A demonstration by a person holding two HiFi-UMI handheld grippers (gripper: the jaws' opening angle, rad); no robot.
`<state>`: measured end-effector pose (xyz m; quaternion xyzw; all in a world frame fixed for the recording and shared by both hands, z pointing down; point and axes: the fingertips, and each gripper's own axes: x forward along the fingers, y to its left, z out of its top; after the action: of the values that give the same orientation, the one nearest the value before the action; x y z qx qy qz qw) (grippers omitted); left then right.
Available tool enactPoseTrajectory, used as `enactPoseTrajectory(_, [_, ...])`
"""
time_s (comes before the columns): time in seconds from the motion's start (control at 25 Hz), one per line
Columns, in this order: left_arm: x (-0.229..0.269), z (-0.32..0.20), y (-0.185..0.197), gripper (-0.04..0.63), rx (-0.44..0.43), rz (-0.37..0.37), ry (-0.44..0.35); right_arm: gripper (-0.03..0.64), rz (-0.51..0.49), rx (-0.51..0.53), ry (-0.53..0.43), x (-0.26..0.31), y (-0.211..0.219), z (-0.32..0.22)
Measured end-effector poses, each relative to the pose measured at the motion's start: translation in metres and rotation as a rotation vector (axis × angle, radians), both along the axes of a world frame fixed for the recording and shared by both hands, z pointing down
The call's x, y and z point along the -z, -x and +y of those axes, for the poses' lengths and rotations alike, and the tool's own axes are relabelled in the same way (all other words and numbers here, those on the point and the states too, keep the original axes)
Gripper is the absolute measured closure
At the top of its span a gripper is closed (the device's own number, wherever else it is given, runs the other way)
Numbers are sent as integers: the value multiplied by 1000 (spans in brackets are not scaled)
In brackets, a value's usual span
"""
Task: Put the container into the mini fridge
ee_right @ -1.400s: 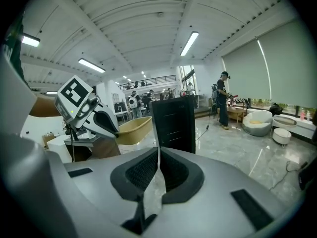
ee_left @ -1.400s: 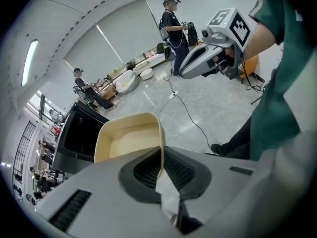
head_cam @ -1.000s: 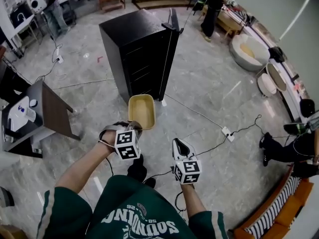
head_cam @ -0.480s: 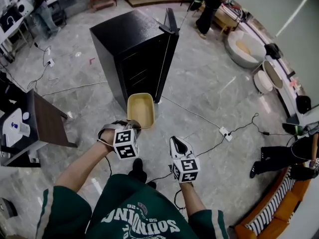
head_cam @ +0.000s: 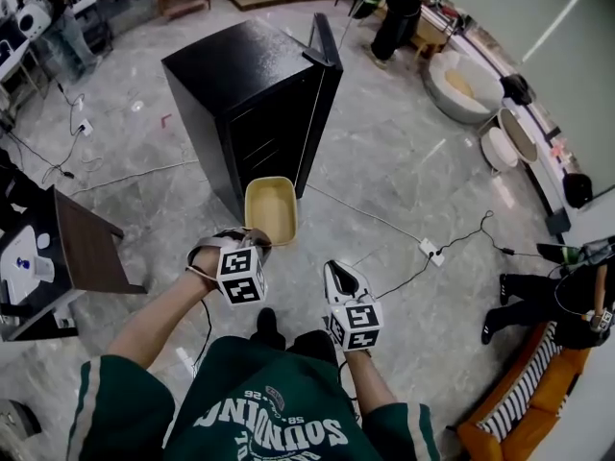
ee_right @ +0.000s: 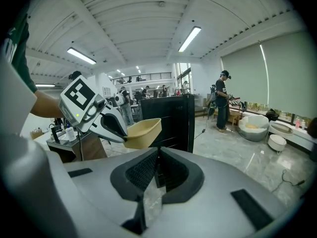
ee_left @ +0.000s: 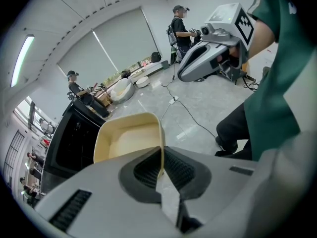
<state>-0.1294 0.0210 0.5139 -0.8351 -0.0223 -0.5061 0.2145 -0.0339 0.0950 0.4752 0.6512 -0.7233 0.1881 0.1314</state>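
A cream plastic container (head_cam: 270,209), an open shallow tub, is held in the air at the centre of the head view, near the black mini fridge (head_cam: 250,94), whose door stands open above it in the frame. The left gripper (head_cam: 252,241) has its fingers pinched on the tub's thin near rim. It looks light, stiff and smooth, so a one-edge hold may let it tilt. The right gripper (head_cam: 341,281), lower centre, has its fingers together on nothing
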Motion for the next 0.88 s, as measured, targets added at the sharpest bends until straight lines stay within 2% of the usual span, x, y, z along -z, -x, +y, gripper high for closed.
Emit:
enactPoseTrajectory(0.48, [-7, -14, -21, 572, 15, 2, 4, 580, -19, 20, 3, -7, -17, -18])
enactPoseTrajectory(0.88, [-16, -54, -65, 571, 132, -25, 12, 580, -48, 122, 10, -15, -65, -66])
